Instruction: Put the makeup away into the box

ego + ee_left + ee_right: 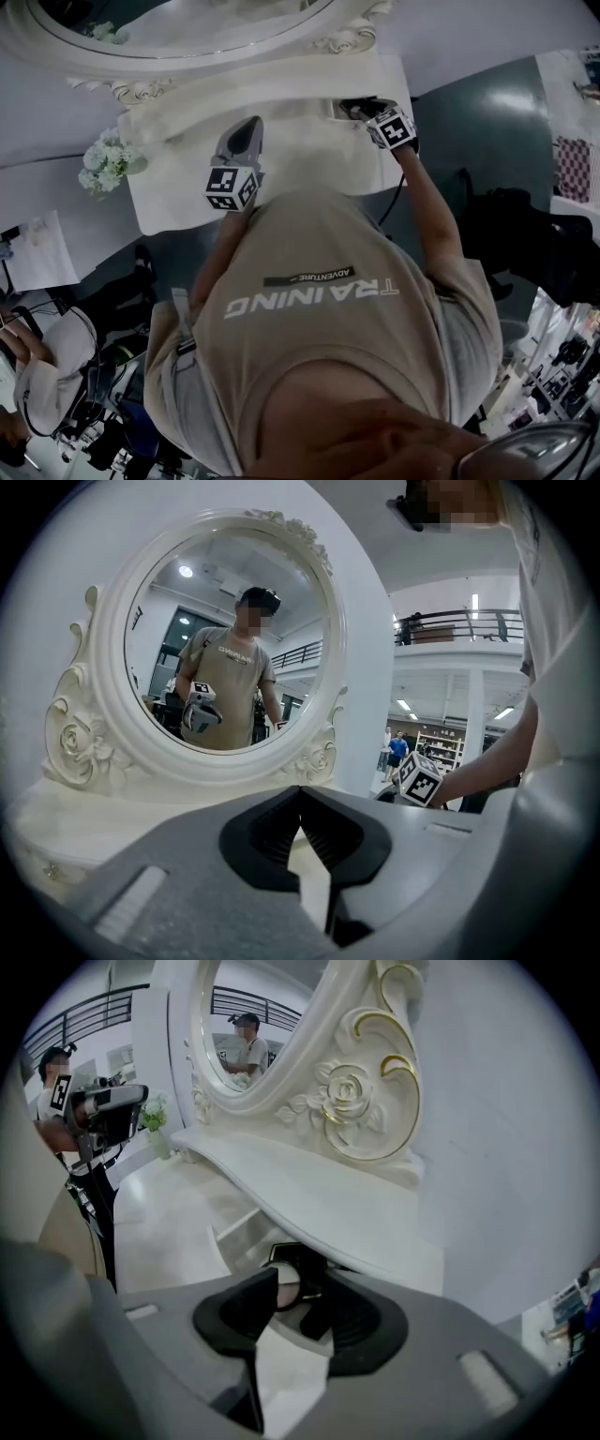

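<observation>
In the head view, the right gripper [354,109] is held over the white table [187,197]. In the left gripper view, the left gripper [302,794] is seen closed and empty. In the right gripper view, the makeup compact [286,1283] is flanked by widely parted jaws inside the box [234,1237], and it could be dragged back out if it is snagged on withdrawal.

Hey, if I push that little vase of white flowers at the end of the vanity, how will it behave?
Probably tippy: the flowers spread wider than the slim vase below them. Likely light, being small beside the mirror. It may slide first on the smooth white top.
</observation>
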`<state>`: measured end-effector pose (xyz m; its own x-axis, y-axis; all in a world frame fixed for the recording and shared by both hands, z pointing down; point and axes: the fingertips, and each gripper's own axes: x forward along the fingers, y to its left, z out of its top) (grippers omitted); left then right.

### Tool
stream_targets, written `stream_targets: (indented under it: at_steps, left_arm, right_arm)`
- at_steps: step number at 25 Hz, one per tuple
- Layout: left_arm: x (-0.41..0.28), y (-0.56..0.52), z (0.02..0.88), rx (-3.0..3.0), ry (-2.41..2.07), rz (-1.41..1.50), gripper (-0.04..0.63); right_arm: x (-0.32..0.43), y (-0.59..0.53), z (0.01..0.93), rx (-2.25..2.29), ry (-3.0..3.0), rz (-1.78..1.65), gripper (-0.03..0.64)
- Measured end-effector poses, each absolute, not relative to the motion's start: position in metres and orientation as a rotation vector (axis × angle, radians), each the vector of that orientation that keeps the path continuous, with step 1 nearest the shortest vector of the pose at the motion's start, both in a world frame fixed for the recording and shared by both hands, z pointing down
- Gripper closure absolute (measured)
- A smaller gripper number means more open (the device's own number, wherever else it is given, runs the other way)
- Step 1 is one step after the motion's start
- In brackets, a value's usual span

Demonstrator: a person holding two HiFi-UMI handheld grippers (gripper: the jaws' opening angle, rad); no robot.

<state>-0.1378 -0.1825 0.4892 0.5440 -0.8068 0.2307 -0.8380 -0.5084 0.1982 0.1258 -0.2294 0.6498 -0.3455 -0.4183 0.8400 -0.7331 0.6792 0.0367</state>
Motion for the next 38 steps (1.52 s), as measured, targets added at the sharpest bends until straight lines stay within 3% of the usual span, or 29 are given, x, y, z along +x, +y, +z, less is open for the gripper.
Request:
stream_targets:
  at_steps: [17, 25, 38]
  left_arm:
    - [-0.063, -0.165, 0.521, 2.560, -1.108, 0.278, 0.588]
    - [0.001, -0.179, 0.553, 2.590, -1.034, 0.359, 0.588]
    - [0.068, -0.183, 0.644, 2.496, -0.898, 0.569, 0.589]
  right_arm:
    - [0.156, -0.183, 0.636, 1.123, -2.142, 0.473, 0.498]
    - [0.204, -0.186, 0.646, 1.280, -2.233, 0.439, 0.611]
    - [0.225, -0.198, 0.681, 1.304, -2.300, 0.555, 0.612]
